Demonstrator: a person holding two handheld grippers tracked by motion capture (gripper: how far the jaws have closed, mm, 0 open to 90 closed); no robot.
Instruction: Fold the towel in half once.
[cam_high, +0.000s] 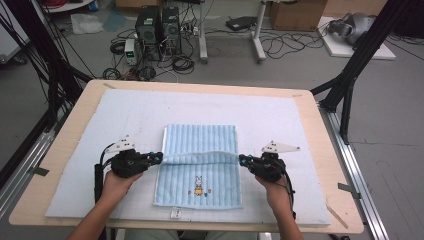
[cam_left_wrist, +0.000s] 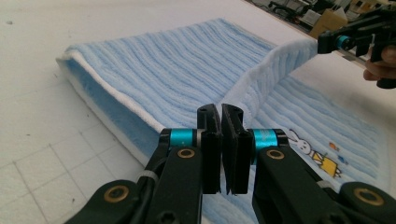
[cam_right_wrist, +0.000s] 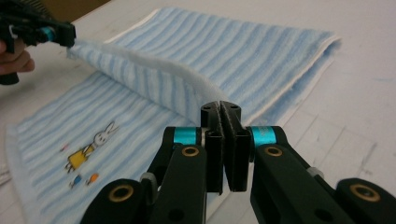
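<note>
Towel (cam_high: 200, 137), one, striped light blue terry with a small rabbit print (cam_high: 198, 186), lies mid-surface on the pale foam mat (cam_high: 280, 115). You have two grippers on it: your left gripper (cam_high: 159, 158) pinches the folded edge's left corner, jaws clamped on cloth, and your right gripper (cam_high: 242, 160) pinches the right corner the same way. That soft white-trimmed edge hangs between them, lifted just off the lower half. The far half lies flat and rectangular. There's bare mat on both sides and beyond the towel, with wooden surface (cam_high: 320, 150) showing around it.
</note>
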